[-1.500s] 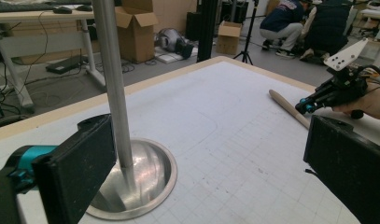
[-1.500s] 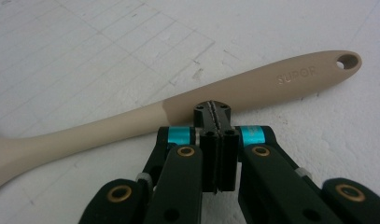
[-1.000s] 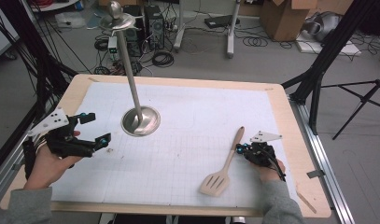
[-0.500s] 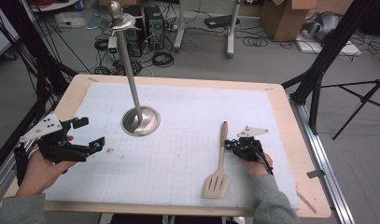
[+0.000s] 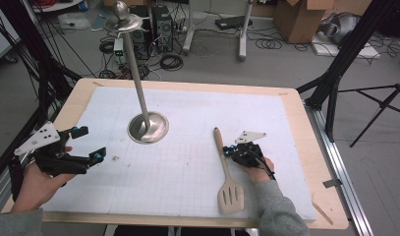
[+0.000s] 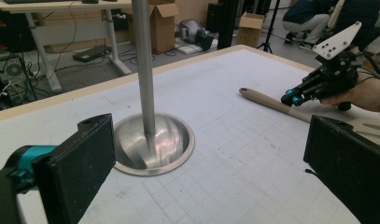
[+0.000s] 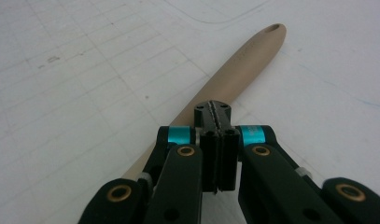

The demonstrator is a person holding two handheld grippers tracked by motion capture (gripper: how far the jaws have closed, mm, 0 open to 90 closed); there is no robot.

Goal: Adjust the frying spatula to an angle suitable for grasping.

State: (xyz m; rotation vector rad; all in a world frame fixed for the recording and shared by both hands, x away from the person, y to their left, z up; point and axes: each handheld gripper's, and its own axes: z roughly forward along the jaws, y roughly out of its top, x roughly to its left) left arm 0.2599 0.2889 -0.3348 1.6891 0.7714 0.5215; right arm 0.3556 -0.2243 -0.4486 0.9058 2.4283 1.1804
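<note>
Now the pale wooden slotted spatula [image 5: 226, 174] lies farther left on the counter [image 5: 305, 162], nudged by right hand-held gripper [image 5: 230, 150], jaws pressed together, empty. Left hand-held gripper [image 5: 89, 143] wide apart, empty.

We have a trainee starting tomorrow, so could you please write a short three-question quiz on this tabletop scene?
1. True or false: the left gripper has its jaws apart.
2. What lies flat on the white mat? A) a wooden spatula B) a whisk C) a ladle
3. Fill in: the jaws of the right gripper are pressed ____, above the spatula's handle.

Key: 1 true, nothing sits between them. 2 A, its slotted blade nearest the person, right of the metal stand. 3 together.
</note>
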